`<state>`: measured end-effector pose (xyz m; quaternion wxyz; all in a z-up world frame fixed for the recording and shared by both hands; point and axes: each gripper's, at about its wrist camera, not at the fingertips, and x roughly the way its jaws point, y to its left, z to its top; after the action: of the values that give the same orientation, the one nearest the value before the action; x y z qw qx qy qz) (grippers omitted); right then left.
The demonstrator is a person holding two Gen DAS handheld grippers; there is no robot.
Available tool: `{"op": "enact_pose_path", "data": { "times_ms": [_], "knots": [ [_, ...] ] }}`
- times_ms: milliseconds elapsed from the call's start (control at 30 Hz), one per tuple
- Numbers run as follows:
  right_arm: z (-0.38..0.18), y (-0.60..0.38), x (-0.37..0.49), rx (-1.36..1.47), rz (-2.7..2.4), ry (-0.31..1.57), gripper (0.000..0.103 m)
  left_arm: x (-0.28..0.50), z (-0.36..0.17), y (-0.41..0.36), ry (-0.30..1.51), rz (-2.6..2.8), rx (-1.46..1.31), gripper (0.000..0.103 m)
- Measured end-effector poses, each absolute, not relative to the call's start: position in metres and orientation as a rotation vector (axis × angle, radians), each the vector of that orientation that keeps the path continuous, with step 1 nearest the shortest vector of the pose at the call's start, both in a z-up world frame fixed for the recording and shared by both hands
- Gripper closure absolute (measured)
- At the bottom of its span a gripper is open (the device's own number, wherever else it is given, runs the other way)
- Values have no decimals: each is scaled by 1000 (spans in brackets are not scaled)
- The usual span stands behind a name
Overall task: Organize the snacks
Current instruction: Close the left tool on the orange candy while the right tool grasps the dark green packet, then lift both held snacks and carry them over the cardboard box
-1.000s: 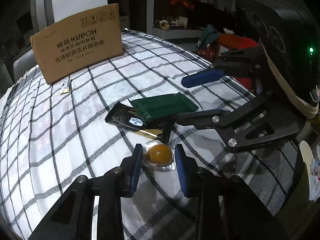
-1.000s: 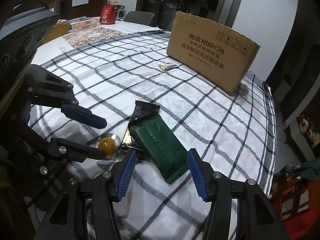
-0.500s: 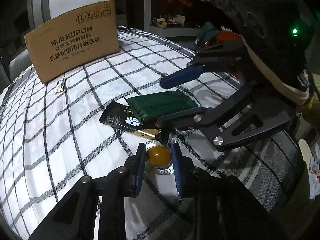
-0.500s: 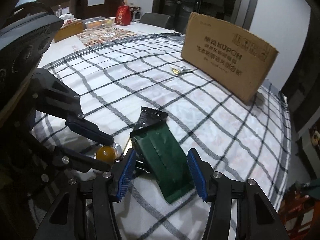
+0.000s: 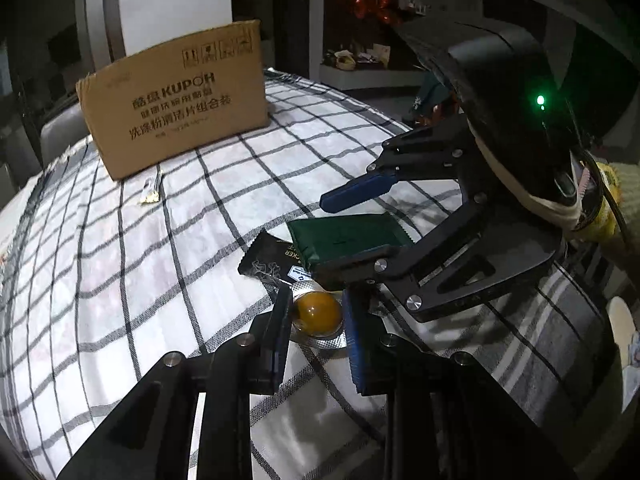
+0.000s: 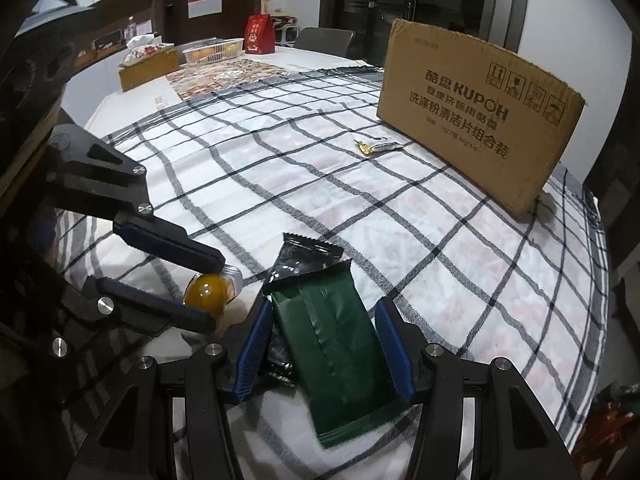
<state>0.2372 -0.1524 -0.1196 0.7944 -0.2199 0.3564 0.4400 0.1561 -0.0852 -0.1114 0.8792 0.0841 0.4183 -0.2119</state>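
Observation:
An orange jelly dome [image 5: 318,314] on a foil base sits on the checked tablecloth [image 5: 140,280]. My left gripper [image 5: 316,300] is shut on it, one pad against each side; the right wrist view shows the same grip [image 6: 212,290] on the jelly [image 6: 206,291]. A dark green snack packet [image 6: 332,352] lies partly on top of a black packet [image 6: 304,256]. My right gripper [image 6: 323,312] is open, with its blue pads on either side of the green packet's near half, not visibly pressing. In the left wrist view the right gripper [image 5: 324,238] hovers over the green packet [image 5: 344,236].
A brown cardboard box [image 6: 472,124] stands at the far side of the cloth, with a small gold and white sachet [image 6: 376,146] in front of it. Farther back stand a basket [image 6: 214,51], a red carton [image 6: 259,34] and a tissue box [image 6: 148,64].
My left gripper's jaws narrowed onto the orange jelly. My right gripper slid forward, and the green packet now lies between its pads; their width has not changed.

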Motion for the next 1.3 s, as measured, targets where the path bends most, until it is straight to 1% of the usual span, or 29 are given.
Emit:
{"op": "enact_pose_path", "data": {
  "times_ms": [300,333,367,433,600,900,1300],
  "knots": [
    [-124,-152,255,-374,984,830,49,168,-111,-81,873,-416,146,78],
    [-124,-152,255,-367,980,831,50,169,-111,-81,872,-414,143,78],
    [-124,-152,255,-362,975,829,54,170,-111,-80,872,-413,138,78],
    [-124,-152,255,-345,965,836,56,171,-111,-79,874,-411,132,78],
    [-121,-155,253,-326,918,834,57,171,-107,-76,858,-402,124,78],
    [-94,-162,242,-287,821,779,57,164,-90,-71,802,-392,110,78],
    [-51,-160,214,-215,710,677,57,144,-48,-55,683,-360,103,78]
  ]
}}
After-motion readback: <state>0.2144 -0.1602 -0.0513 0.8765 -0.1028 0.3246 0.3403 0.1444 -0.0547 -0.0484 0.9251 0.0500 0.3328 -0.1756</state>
